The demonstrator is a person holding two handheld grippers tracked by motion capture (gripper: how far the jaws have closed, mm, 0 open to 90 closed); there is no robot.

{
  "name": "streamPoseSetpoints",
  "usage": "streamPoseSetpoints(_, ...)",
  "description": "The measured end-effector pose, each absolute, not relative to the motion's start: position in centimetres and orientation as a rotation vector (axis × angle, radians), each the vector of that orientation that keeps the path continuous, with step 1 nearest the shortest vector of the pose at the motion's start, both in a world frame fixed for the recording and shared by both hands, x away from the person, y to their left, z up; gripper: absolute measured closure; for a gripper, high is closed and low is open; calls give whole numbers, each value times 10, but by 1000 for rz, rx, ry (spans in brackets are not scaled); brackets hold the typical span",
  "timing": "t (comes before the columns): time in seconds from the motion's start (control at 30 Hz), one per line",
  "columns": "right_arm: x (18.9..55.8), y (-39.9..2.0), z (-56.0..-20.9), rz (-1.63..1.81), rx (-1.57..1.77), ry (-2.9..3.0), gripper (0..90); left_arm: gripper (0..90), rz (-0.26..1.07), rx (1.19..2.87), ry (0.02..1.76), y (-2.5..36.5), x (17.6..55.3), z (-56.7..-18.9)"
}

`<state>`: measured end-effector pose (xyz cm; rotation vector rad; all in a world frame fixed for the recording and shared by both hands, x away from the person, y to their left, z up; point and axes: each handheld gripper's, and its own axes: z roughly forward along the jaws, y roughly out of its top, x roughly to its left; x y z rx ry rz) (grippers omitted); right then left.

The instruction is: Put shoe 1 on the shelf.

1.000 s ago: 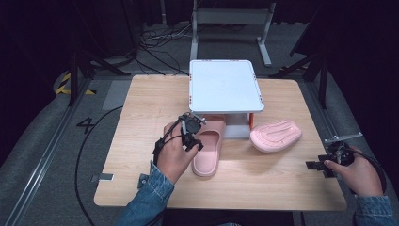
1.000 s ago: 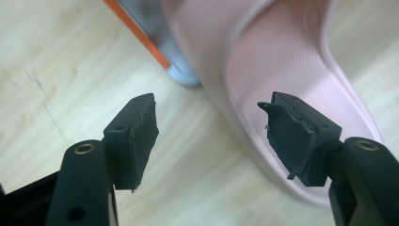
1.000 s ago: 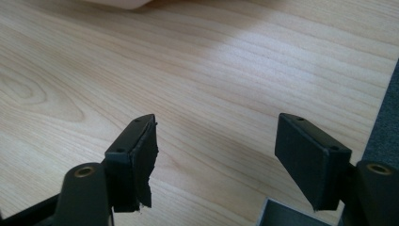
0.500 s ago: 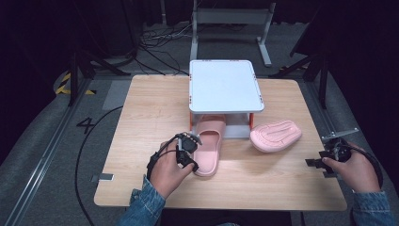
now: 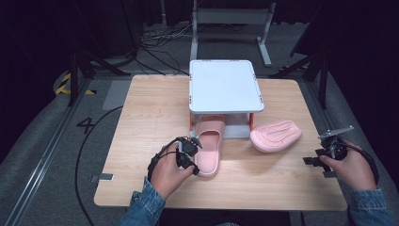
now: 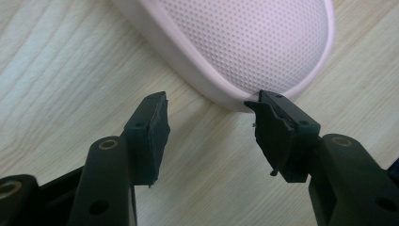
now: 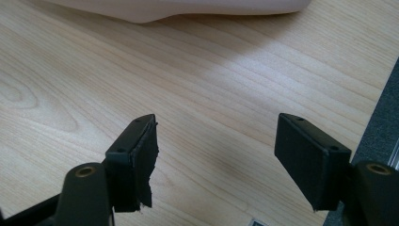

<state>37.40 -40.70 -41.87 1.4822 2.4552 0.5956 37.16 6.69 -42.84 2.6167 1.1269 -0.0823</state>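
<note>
My left gripper (image 5: pixel 189 154) sits low over the surface (image 5: pixel 141 122), its jaws partly apart and just now narrowing, nothing pressed between them; the heel of the upright pink slipper (image 6: pixel 263 47) lies just ahead, its rim just beside one fingertip. My right gripper (image 5: pixel 329 153) hovers near the surface's right edge, jaws wide and empty. Farther off, the other pink slipper (image 5: pixel 275 135) lies sole-up beside the white rack (image 5: pixel 225 84), under which the first slipper's toe is tucked.
</note>
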Motion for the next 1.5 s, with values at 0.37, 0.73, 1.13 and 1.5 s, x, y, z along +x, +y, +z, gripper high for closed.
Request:
streamPoseSetpoints(0.37,372,-410,-417,607,1489,2437,308,525,-119,2686,1028,45,348,-414)
streamPoseSetpoints(0.73,372,-407,-417,605,1472,2444,309,691,-217,2780,885,8,337,-440)
streamPoseSetpoints(1.13,362,-414,-420,593,1498,2429,304,704,-68,2706,891,-5,370,-433)
streamPoseSetpoints(1.5,355,-420,-421,600,1518,2400,300,647,17,2632,961,-6,412,-435)
